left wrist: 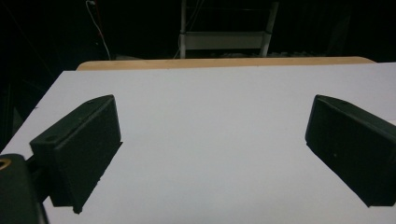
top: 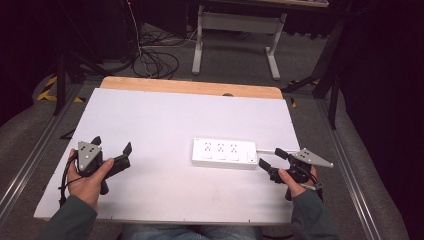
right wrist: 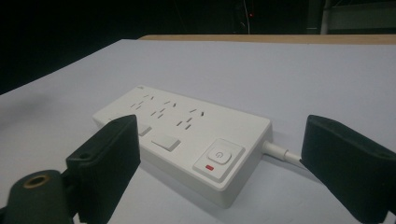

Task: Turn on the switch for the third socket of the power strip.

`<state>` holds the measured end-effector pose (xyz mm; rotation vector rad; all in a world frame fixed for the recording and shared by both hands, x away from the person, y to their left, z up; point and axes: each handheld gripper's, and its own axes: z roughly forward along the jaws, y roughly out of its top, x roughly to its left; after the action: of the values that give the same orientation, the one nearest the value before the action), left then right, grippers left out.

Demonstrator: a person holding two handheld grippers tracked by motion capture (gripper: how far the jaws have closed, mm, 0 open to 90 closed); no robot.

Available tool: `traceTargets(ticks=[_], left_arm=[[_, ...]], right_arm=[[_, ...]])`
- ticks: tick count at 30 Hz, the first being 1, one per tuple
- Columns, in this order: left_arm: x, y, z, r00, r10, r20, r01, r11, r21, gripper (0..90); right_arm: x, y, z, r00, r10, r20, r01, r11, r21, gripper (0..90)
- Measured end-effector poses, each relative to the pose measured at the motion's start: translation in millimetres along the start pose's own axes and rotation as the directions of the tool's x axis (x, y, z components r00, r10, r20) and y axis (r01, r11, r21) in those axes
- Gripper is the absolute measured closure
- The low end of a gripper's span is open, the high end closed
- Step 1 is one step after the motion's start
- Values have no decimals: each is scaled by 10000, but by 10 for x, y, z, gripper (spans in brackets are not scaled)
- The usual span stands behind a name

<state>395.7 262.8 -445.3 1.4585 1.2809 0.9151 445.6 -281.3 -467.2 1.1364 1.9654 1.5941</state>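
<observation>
A white power strip (top: 224, 152) is lying on the table (top: 165, 115) at about 3 o'clock (cable trailing rightward). The right gripper (top: 270, 160) is sitting just beside it, jaws apart; the left gripper (top: 112, 146), at 9 o'clock, is gaping too.

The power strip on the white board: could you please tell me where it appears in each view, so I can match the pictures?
High view: the power strip lies right of centre on the white board, just ahead of the right gripper.
Left gripper view: not in this picture.
Right gripper view: centre, between the open jaws, power button nearest.
Shared landmark: the wooden table edge beyond the board's far side.
</observation>
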Motion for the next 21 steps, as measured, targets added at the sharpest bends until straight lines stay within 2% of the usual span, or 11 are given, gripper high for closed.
traceTargets(ticks=[7, 17, 21], left_arm=[[35, 5, -41, 9998, -127, -175, 125, 9999, -111, 41], [32, 5, -43, 9999, -82, -121, 81, 9999, -90, 42], [28, 4, -39, 9999, -108, -94, 107, 9999, -87, 43]], right_arm=[[29, 11, 21, 9998, -175, -17, 175, 9998, 33, 125], [24, 14, 31, 9996, -275, 75, 275, 9996, 9, 116], [46, 17, 34, 9985, -539, -106, 539, 9985, 52, 240]])
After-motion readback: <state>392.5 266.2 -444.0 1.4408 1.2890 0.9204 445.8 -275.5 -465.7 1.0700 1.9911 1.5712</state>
